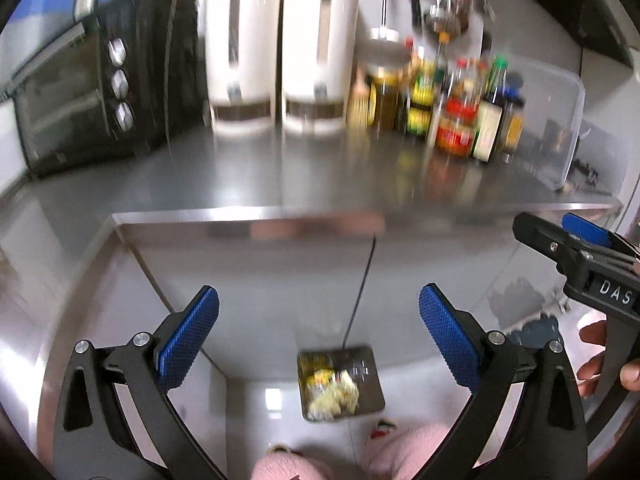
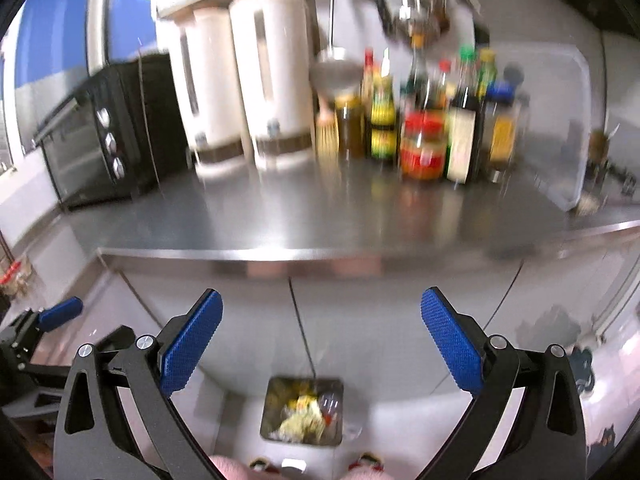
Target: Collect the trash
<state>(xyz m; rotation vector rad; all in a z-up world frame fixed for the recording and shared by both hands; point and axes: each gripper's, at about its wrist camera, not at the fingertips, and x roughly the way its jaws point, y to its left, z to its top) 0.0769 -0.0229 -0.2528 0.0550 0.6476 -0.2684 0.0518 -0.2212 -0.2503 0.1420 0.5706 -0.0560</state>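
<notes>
A square metal trash bin (image 1: 372, 376) stands on the floor below the counter front, with yellow and white crumpled trash (image 1: 330, 394) inside. It also shows in the right wrist view (image 2: 272, 420), with trash (image 2: 304, 414) in it. My left gripper (image 1: 318, 340) is open and empty, held above the bin. My right gripper (image 2: 320, 344) is open and empty, also above the bin. The right gripper's body (image 1: 580, 256) shows at the right edge of the left wrist view; the left gripper (image 2: 44, 328) shows at the left edge of the right wrist view.
A steel counter (image 1: 280, 176) carries a black toaster oven (image 1: 92, 92), two white canisters (image 1: 280, 48), a cluster of sauce bottles and jars (image 1: 452, 108) and a clear plastic board (image 1: 560, 120). The person's pink slippers (image 1: 296, 466) stand by the bin.
</notes>
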